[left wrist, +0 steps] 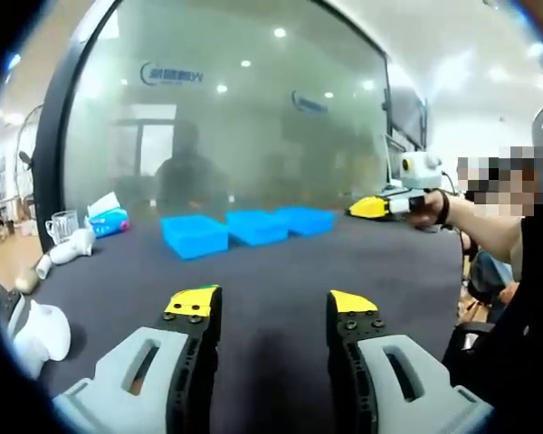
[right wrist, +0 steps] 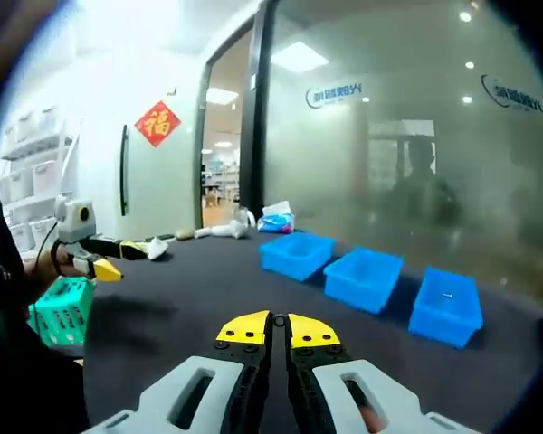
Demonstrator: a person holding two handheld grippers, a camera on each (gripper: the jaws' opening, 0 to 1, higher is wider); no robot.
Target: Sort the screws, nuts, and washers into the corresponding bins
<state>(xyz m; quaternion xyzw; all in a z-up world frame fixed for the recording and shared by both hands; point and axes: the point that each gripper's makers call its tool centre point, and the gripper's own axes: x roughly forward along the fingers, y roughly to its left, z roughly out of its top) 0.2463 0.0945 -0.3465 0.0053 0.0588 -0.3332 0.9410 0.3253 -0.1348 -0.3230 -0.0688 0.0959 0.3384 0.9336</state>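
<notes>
Three blue bins stand in a row on the dark table [left wrist: 281,271]: left bin [left wrist: 195,235], middle bin [left wrist: 256,226], right bin [left wrist: 305,220]. In the right gripper view they are the near-left bin [right wrist: 296,253], middle bin [right wrist: 365,278] and right bin [right wrist: 446,306], which has a small pale speck inside. My left gripper [left wrist: 271,307] hovers open over bare table, well short of the bins. My right gripper [right wrist: 276,327] is shut with nothing held. A hand holds the right gripper [left wrist: 373,208] beside the right bin. The left gripper [right wrist: 109,258] appears at the left with its jaws apart.
White toy figures [left wrist: 68,249], a glass cup [left wrist: 61,224] and a tissue pack [left wrist: 109,217] sit along the table's left side. A frosted glass wall [left wrist: 235,117] rises behind the bins. A green basket [right wrist: 61,312] stands beyond the table edge. A person's arm [left wrist: 489,221] is at the right.
</notes>
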